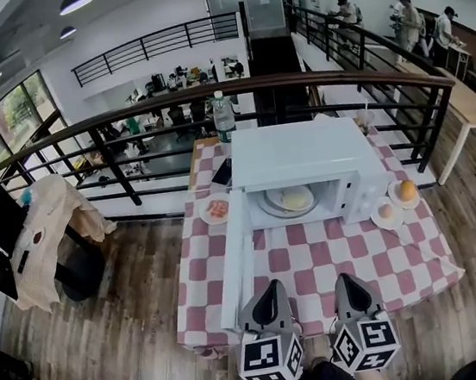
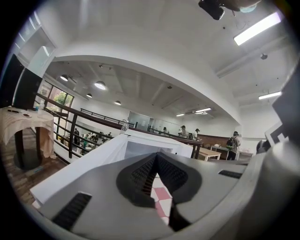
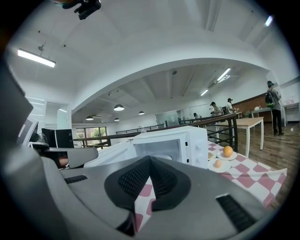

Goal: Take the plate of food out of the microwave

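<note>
A white microwave (image 1: 300,163) stands on the checkered table (image 1: 317,261), its door (image 1: 238,258) swung open toward me on the left. Inside lies a plate of pale food (image 1: 290,200). My left gripper (image 1: 273,288) and right gripper (image 1: 344,281) hover side by side over the table's near edge, both shut with nothing between the jaws. The left gripper view shows the open door (image 2: 89,161) and the microwave (image 2: 154,143) beyond the closed fingertips (image 2: 156,157). In the right gripper view the microwave (image 3: 176,140) sits ahead of the closed fingertips (image 3: 150,160).
A plate with pinkish food (image 1: 215,209) lies left of the microwave. Two small plates with an orange (image 1: 406,190) and an egg (image 1: 385,210) sit to its right. A bottle (image 1: 223,117) stands behind. A dark railing (image 1: 208,97) runs behind the table; a draped chair (image 1: 55,222) stands at left.
</note>
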Motion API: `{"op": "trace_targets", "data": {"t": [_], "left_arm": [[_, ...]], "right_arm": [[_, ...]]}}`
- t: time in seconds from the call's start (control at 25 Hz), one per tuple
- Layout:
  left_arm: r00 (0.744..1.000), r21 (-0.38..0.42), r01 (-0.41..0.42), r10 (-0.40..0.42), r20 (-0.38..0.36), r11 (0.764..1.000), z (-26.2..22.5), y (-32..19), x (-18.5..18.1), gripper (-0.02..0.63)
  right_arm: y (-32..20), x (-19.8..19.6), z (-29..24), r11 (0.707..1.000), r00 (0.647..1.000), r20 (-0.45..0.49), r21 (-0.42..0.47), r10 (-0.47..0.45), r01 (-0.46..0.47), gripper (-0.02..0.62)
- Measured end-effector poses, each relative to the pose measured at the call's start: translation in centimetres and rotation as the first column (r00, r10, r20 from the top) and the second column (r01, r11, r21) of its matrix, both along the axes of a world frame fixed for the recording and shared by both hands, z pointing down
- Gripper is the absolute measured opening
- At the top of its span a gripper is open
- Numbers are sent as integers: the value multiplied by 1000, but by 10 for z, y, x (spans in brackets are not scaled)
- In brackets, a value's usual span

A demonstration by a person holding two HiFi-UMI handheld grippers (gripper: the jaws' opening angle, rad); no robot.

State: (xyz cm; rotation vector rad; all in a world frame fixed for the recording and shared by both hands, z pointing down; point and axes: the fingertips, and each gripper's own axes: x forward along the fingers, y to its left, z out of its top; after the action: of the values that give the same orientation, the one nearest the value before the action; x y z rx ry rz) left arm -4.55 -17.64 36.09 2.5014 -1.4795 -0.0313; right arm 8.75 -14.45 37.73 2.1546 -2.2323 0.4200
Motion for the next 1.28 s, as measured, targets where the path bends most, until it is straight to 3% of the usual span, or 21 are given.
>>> {"op": "trace_targets", "data": {"t": [0.36, 0.76, 1.16, 1.28], "left_arm": [[999, -49, 50, -50, -7, 998, 16, -38, 4, 14], [994, -92, 108, -108, 8, 990, 35, -112, 31, 14], [988, -202, 155, -156, 9, 967, 72, -166, 57, 12], [987, -246, 150, -160, -23, 958, 85, -180, 63, 8]], "right_arm": [[-43, 7, 12, 999, 999, 27, -30, -45, 45, -8], [-133, 40, 31, 993, 995, 51, -77, -86, 90, -8], [-196, 66, 65, 974, 984, 122, -166, -133, 152, 12], [-212, 70, 78, 967, 981, 130, -194, -145, 168, 21]]}}
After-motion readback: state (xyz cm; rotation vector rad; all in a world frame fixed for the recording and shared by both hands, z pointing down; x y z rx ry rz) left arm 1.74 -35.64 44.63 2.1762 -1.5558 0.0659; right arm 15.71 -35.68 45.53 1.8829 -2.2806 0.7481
